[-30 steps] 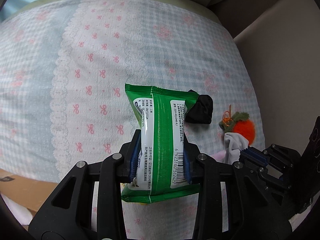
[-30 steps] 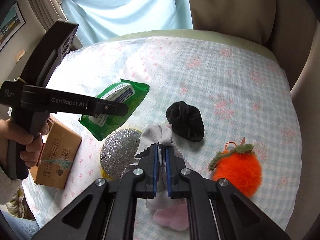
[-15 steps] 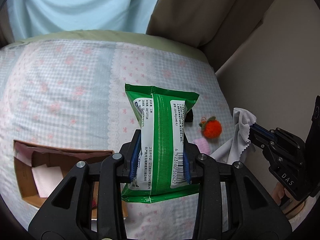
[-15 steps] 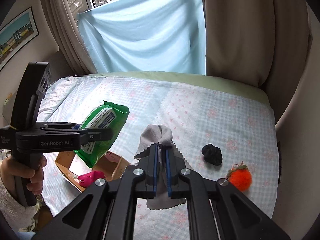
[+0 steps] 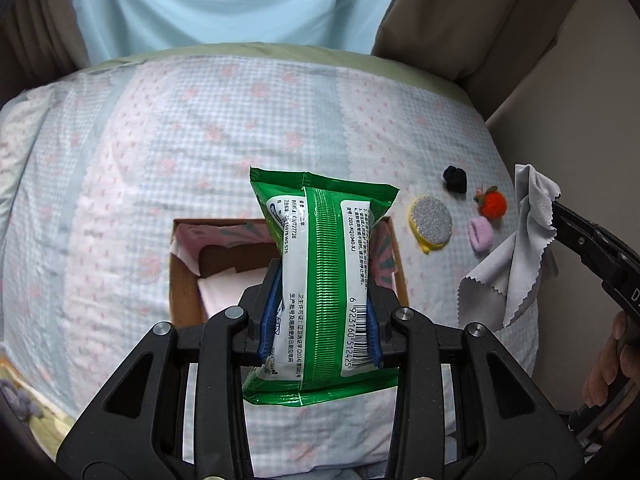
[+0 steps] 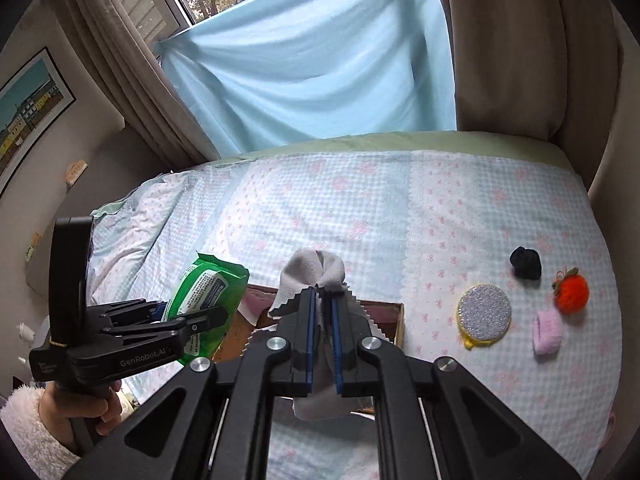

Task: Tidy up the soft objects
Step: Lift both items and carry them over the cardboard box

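My left gripper is shut on a green wet-wipes pack and holds it above an open cardboard box on the bed. The pack also shows in the right wrist view. My right gripper is shut on a grey cloth, held in the air over the box. The cloth also shows in the left wrist view, hanging to the right of the box.
On the checked bedspread right of the box lie a round silver-and-yellow sponge, a pink scrunchie, an orange pompom and a black scrunchie. A blue curtain hangs behind the bed.
Both grippers have lifted away from the bedspread and moved left with the pack and the cloth. The box has come in under them. The sponge and pink scrunchie now lie uncovered.
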The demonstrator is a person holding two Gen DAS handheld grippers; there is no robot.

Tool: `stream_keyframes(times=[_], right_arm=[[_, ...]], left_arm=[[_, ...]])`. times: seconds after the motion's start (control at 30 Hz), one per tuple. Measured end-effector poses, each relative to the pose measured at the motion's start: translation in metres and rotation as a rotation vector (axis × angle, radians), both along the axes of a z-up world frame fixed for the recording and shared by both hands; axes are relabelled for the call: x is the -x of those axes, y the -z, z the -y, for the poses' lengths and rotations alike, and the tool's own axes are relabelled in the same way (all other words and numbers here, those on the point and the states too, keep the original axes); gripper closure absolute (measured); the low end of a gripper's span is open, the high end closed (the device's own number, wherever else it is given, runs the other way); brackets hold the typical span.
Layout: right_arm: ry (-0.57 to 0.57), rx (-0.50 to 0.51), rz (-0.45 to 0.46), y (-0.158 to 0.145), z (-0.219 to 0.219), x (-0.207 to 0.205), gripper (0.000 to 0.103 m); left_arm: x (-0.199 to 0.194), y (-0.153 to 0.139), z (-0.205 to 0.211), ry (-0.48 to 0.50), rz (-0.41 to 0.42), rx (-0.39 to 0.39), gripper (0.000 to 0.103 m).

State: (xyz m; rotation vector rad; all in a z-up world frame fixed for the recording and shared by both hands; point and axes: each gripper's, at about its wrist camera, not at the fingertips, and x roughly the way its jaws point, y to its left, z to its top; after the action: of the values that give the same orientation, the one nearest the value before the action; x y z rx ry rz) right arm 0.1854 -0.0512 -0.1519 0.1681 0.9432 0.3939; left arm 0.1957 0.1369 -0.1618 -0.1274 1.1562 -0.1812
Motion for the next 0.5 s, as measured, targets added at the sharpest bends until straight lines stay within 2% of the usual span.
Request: stream_keyframes(times=[0.27, 0.5], right_arm=[[0.08, 0.04, -0.104, 0.053, -0.07, 0.002, 0.096], [0.176, 0.023, -0.208, 0.095, -0.088, -0.011, 0.096]], left_arm=[[0.011, 0.075, -0.067, 0.071, -0.169, -0.06, 0.071], [-0.005, 0.113, -0.083, 0.167, -0.219, -0.064, 0.071]])
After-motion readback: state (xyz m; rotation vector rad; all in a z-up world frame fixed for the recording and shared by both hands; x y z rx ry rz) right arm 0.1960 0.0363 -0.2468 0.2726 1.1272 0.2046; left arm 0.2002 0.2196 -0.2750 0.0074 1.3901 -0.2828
